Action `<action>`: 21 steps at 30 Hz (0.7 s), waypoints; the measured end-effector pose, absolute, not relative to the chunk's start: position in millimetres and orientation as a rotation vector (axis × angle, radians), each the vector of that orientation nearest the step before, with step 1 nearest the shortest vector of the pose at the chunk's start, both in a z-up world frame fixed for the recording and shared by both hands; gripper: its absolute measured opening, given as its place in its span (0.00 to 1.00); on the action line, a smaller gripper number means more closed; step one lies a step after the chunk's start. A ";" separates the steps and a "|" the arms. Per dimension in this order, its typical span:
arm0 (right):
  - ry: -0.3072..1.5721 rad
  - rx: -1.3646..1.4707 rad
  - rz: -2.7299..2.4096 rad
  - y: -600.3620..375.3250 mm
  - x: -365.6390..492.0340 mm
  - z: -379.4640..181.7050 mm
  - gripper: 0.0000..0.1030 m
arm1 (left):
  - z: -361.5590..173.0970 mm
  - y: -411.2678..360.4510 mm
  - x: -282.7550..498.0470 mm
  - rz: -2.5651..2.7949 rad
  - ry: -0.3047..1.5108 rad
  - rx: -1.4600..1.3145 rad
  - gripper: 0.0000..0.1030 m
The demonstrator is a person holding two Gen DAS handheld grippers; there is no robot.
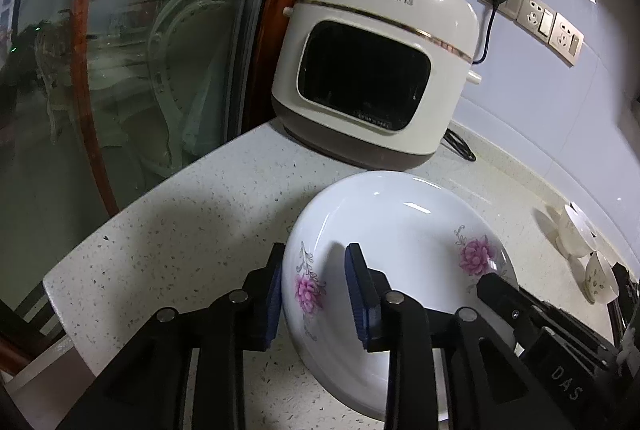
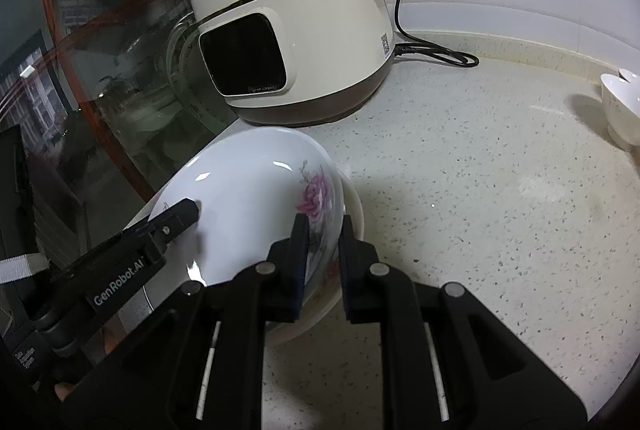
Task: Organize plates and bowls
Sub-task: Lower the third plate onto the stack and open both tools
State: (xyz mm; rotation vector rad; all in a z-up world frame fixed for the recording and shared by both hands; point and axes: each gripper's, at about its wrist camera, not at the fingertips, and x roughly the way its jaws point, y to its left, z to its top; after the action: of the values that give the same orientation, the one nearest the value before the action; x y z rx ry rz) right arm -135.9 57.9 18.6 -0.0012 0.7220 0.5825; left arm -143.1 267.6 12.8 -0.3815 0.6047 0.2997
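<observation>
A white plate with pink flowers (image 1: pixel 400 230) is held tilted above the speckled counter (image 1: pixel 180 230). My left gripper (image 1: pixel 316 286) straddles its left rim, one blue pad outside and one inside. My right gripper (image 2: pixel 324 254) is shut on the opposite rim of the same plate (image 2: pixel 248 206). Under the plate in the right wrist view lies another cream plate (image 2: pixel 352 226) on the counter. Two small white bowls (image 1: pixel 576 234) stand at the far right; one shows in the right wrist view (image 2: pixel 622 106).
A cream "theSuns" cooker (image 1: pixel 372 62) stands at the back near the corner, its black cord (image 2: pixel 436 50) lying on the counter. A glass door with a wooden frame (image 1: pixel 120 70) borders the counter's left edge. Wall sockets (image 1: pixel 536 14) are on the back wall.
</observation>
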 end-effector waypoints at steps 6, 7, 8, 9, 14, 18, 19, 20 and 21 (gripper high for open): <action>0.698 -0.004 0.571 57.9 -142.4 22.2 0.39 | 15.1 262.2 -144.9 0.294 0.585 -0.357 0.42; 0.704 0.005 0.574 56.6 -141.5 21.3 0.39 | 16.0 261.0 -145.4 0.298 0.580 -0.356 0.47; 0.718 0.027 0.579 53.3 -138.8 19.0 0.40 | 16.9 260.5 -145.8 0.306 0.575 -0.355 0.49; 0.730 0.045 0.581 50.8 -136.7 17.8 0.40 | 17.8 260.5 -146.9 0.313 0.568 -0.354 0.53; 0.646 -0.034 0.581 55.6 -145.9 30.0 0.56 | 22.6 262.4 -152.4 0.353 0.539 -0.360 0.64; 0.594 -0.061 0.595 58.8 -155.0 44.0 0.60 | 27.7 264.8 -157.6 0.345 0.513 -0.399 0.71; 0.592 -0.043 0.598 55.4 -154.9 45.7 0.62 | 29.2 264.3 -158.6 0.342 0.508 -0.402 0.74; 0.592 -0.035 0.595 53.3 -153.8 46.0 0.63 | 30.6 263.5 -159.7 0.340 0.505 -0.400 0.75; 0.596 -0.020 0.582 48.4 -152.8 44.7 0.63 | 31.6 262.0 -160.0 0.340 0.503 -0.396 0.77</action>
State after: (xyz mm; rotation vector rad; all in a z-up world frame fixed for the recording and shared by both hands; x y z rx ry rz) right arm -152.8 48.4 44.7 -0.0198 0.5965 0.5820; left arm -160.0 262.0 31.6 -0.3964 0.5029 0.3399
